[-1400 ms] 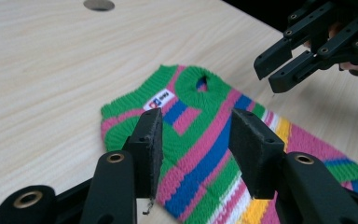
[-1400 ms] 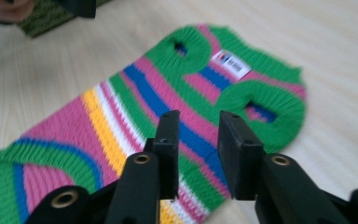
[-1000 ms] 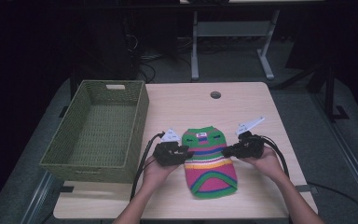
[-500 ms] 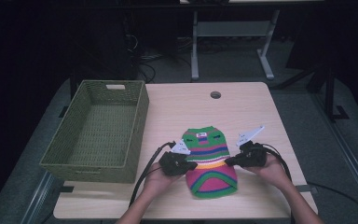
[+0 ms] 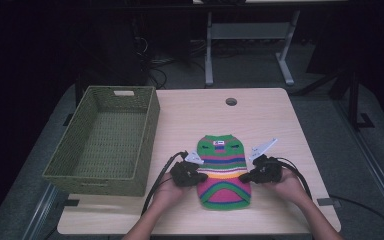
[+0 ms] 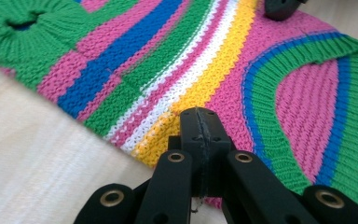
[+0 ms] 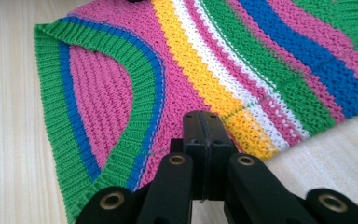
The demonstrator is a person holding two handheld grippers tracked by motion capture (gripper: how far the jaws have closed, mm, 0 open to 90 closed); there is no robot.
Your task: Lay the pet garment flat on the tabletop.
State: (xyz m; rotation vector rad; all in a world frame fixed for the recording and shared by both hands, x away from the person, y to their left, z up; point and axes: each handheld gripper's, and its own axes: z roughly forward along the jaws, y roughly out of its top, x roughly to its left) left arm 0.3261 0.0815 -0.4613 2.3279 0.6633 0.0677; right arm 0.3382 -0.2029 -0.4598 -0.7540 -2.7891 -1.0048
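High view: striped knitted sweater (image 5: 224, 170) lies flat, green-hemmed.

A light wooden table (image 5: 260, 115) is carrying a green woven basket (image 5: 105, 140) at its left and a striped knitted sweater (image 5: 223, 172) lying flat near the front.

You find no text you can read here. The striped knit sweater (image 5: 224, 170) carries a small label (image 5: 219, 146) near its collar in the high view, but its marks are too small to make out.
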